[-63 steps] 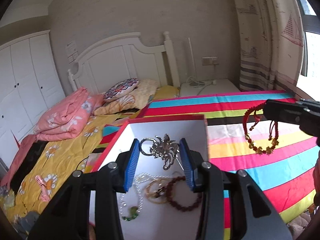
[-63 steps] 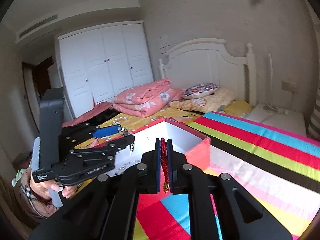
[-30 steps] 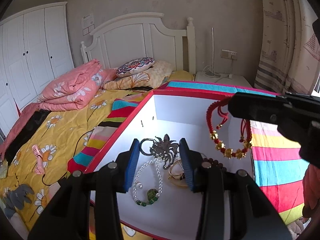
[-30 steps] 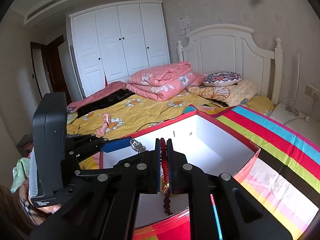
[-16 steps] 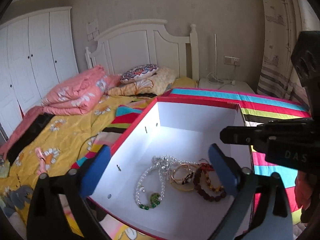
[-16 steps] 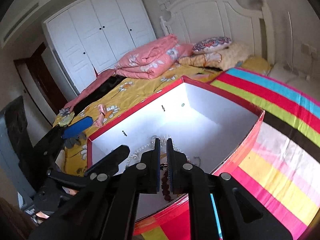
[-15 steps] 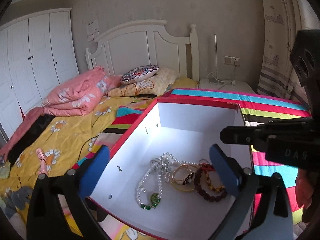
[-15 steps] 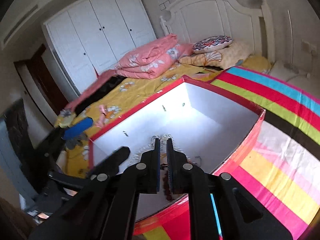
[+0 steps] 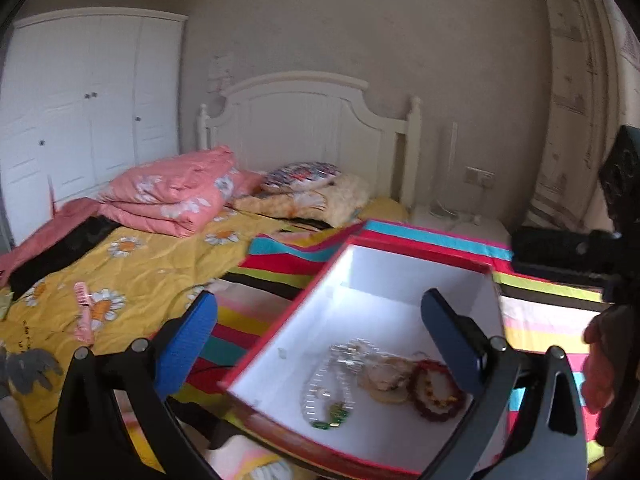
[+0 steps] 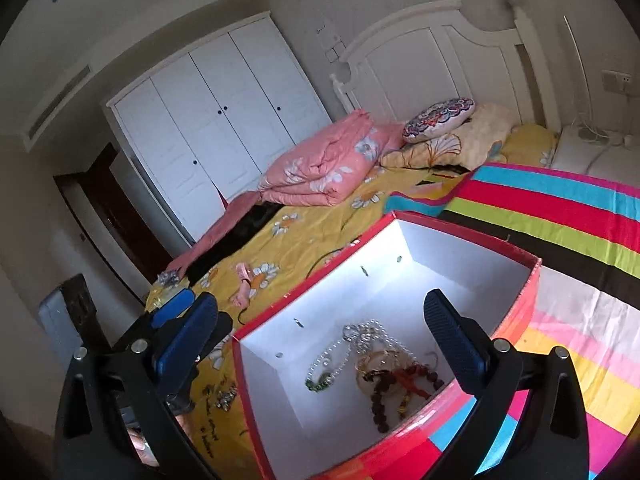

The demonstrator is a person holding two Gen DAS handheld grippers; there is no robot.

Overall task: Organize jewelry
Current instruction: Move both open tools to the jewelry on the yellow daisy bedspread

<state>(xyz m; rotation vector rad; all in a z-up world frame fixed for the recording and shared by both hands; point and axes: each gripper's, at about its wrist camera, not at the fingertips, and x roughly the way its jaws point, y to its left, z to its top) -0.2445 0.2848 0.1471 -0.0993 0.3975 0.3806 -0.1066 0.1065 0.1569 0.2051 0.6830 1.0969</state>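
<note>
Jewelry (image 10: 376,364) lies in a loose heap on the white floor of the red box (image 10: 528,292), toward its near right corner, and neither tool is touching any of it. The left gripper (image 9: 320,340) has its blue pads (image 9: 188,344) spread wide apart and holds nothing; the right gripper (image 10: 324,340) is likewise wide apart and empty, hovering above the near rim of the box. Both look down into the box, which suggests the pieces were dropped here to collect them in one place.

Within the heap, a pearl strand with a green bead (image 10: 320,376) sits on the left, a silver ornament (image 10: 360,334) at the far edge, gold bangles (image 9: 386,376) in the middle, and a dark red bead bracelet with a red cord (image 10: 400,384) on the right; they overlap and touch one another.

Outward, the box rests on a striped blanket (image 10: 568,208) at the near right of the bed. A yellow daisy sheet (image 9: 120,264) spreads to the left, with a small pink item (image 9: 84,316) lying on it, apart from the box. What looks like another small silvery piece (image 10: 226,398) lies on the sheet just left of the box, perhaps yet to be gathered.
</note>
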